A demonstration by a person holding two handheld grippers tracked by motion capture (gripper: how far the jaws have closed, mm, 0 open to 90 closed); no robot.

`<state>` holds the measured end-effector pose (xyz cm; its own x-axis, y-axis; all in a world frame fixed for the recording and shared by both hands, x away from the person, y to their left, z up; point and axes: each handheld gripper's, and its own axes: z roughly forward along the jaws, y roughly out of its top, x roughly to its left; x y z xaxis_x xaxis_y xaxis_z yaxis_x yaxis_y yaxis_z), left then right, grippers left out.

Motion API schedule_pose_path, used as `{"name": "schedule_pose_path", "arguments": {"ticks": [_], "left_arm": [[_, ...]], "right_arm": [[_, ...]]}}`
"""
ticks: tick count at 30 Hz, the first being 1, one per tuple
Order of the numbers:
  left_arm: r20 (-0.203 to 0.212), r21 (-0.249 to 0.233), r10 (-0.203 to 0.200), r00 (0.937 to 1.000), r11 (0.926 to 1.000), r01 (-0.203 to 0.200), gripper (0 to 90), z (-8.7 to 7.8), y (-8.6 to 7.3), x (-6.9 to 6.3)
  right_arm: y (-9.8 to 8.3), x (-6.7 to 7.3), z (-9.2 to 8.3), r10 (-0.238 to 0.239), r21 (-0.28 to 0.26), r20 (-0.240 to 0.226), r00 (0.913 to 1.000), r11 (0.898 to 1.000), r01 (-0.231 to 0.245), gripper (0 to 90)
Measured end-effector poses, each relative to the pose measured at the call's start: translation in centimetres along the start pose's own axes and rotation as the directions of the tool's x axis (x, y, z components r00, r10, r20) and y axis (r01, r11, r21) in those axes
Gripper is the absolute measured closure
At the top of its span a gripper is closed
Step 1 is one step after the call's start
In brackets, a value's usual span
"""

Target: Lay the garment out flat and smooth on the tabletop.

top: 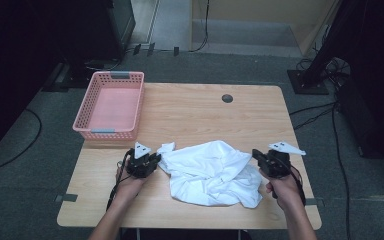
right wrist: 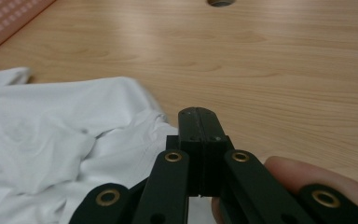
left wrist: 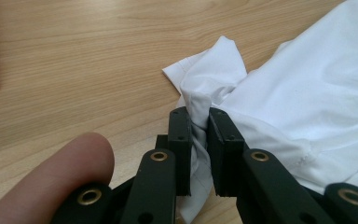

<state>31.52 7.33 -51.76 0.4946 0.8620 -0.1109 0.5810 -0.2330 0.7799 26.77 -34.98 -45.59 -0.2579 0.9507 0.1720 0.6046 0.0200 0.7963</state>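
Left tool (left wrist: 199,116) was clamped on a bunched fold of the white shirt (top: 212,172) at its left edge; in the left gripper view the cloth was pinched between both pads, jaws narrow with only fabric between them. A fingertip (left wrist: 60,175) showed beside the left jaw.

Right tool (right wrist: 199,116) was fully closed, pads flat against each other, nothing between them. It sat just beside the shirt's right edge, over bare wood; whether it touched the cloth I couldn't tell. High view had the right tool (top: 269,160) at the shirt's right side and the left tool (top: 147,161) at its left.

Shirt lay crumpled on the bench (top: 200,112), near the front edge, roughly centred between the two hands. One sleeve or corner stuck out toward the left tool.

Pink basket (top: 91,117) stood at the bench's far left corner, well apart from the shirt. Round cable hole (top: 227,98) near the far edge.
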Motion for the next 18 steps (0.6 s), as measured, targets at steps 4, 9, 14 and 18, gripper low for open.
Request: {"name": "schedule_pose_path", "arguments": {"ticks": [4,9,14,18], "left_arm": [[-0.004,-0.001,0.003,1.0000,1.0000,-0.003,82.3,0.0,0.0,0.1],[-0.013,-0.005,0.005,0.9999,1.0000,-0.005,82.1,0.0,0.0,0.2],[0.002,0.000,0.012,0.9999,0.9999,-0.012,73.4,0.0,-0.1,0.1],[0.004,0.003,0.016,0.9999,0.9999,-0.016,72.1,0.0,-0.1,-0.1]], "right_arm": [[0.3,-2.1,0.0,0.032,-0.011,0.099,0.9945,0.999,-0.031,90.0],[0.7,-4.2,0.2,0.094,-0.061,0.251,0.9633,0.995,-0.081,90.0],[-0.5,-1.3,0.3,-0.022,-0.037,0.177,0.9840,0.999,0.029,75.3],[-2.3,1.8,1.6,-0.076,0.020,-0.009,0.9971,0.997,0.076,64.0]]}}
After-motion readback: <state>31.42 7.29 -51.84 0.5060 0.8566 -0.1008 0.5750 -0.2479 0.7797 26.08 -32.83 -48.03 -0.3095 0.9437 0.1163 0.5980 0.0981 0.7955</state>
